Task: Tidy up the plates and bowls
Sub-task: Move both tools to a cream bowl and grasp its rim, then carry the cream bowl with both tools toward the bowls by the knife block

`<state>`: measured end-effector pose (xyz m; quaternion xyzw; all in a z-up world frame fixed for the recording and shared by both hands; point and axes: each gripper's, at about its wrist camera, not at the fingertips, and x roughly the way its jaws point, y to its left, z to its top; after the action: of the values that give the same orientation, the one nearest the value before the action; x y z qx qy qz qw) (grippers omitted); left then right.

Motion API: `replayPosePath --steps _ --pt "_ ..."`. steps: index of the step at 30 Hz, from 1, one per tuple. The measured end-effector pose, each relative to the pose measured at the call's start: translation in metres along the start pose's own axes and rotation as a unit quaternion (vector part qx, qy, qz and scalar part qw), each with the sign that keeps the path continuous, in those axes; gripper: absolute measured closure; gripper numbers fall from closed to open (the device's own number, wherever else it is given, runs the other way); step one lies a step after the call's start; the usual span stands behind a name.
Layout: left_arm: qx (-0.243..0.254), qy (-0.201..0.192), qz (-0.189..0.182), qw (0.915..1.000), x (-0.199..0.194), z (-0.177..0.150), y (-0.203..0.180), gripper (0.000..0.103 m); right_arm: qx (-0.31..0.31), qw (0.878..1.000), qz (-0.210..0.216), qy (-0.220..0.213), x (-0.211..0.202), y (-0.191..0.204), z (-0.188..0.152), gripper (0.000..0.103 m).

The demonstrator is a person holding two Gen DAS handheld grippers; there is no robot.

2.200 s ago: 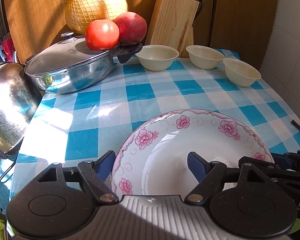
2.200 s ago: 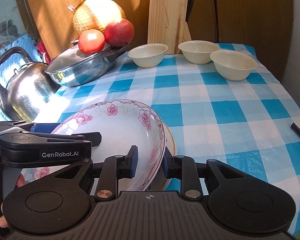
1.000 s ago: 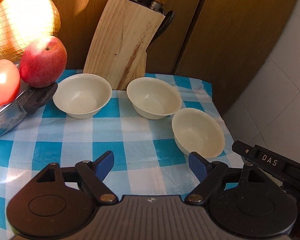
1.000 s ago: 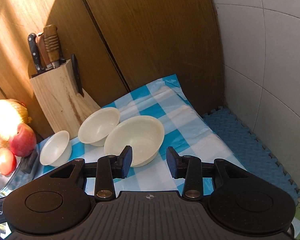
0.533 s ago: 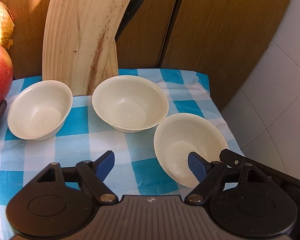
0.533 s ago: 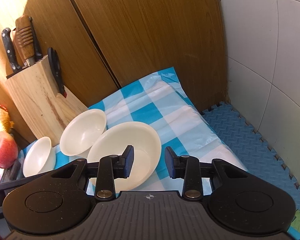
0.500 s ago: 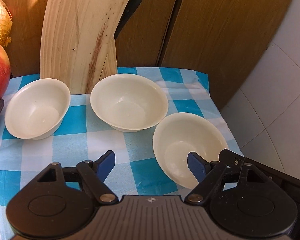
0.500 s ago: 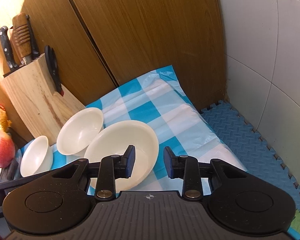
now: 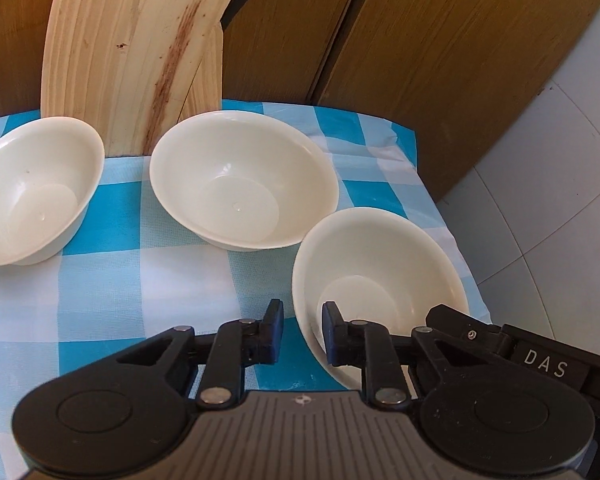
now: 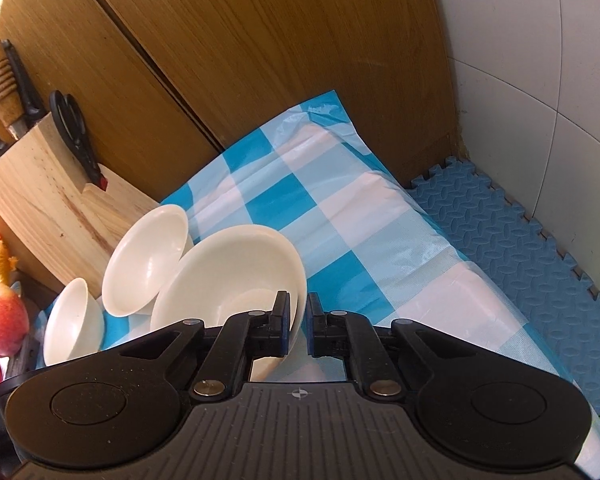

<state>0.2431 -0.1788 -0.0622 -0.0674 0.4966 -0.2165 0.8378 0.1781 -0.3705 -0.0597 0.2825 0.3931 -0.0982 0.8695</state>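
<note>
Three cream bowls stand in a row on the blue-checked tablecloth. My left gripper straddles the left rim of the right-hand bowl; its jaws are closing and pinch the rim, one pad inside, one outside. My right gripper is closing the same way on the opposite rim of that bowl. Its black body shows at the bowl's near right in the left wrist view. The middle bowl almost touches the held one. The left bowl stands apart.
A wooden knife block with knives and scissors stands right behind the bowls against brown panels. A red apple is at the far left. The table's edge drops off close to the right, above a blue foam floor mat and white tiled wall.
Both grippers came down and in toward the right-hand bowl. Their jaws, open before, have narrowed onto its rim from opposite sides.
</note>
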Motion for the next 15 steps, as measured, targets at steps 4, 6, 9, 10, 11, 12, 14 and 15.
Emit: replayPosePath --steps 4,6,9,10,11,12,14,15 --pt "0.019 -0.001 0.015 0.9997 -0.012 -0.004 -0.002 0.090 -0.004 1.000 0.009 0.008 -0.001 0.004 -0.001 0.093" --pt "0.040 -0.004 0.030 0.9987 -0.023 -0.009 -0.003 0.090 -0.013 1.000 0.010 0.013 -0.003 0.008 -0.003 0.093" --pt "0.061 -0.010 0.044 0.9971 -0.045 -0.019 0.002 0.090 -0.025 0.999 0.011 0.018 -0.008 0.015 -0.009 0.093" --pt "0.065 -0.011 0.049 0.9966 -0.053 -0.023 0.006 0.090 -0.028 0.999 0.014 0.023 -0.010 0.017 -0.011 0.092" --pt "0.064 -0.012 0.052 0.9965 -0.060 -0.027 0.010 0.090 -0.029 0.999 0.018 0.028 -0.012 0.019 -0.014 0.092" --pt "0.058 -0.014 0.054 0.9968 -0.069 -0.031 0.017 0.090 -0.031 0.999 0.023 0.033 -0.014 0.023 -0.018 0.092" --pt "0.046 -0.015 0.059 0.9971 -0.080 -0.038 0.028 0.090 -0.038 0.998 0.034 0.043 -0.017 0.031 -0.025 0.092" --pt "0.040 -0.018 0.062 0.9971 -0.087 -0.041 0.034 0.090 -0.043 0.997 0.039 0.047 -0.019 0.036 -0.029 0.092"
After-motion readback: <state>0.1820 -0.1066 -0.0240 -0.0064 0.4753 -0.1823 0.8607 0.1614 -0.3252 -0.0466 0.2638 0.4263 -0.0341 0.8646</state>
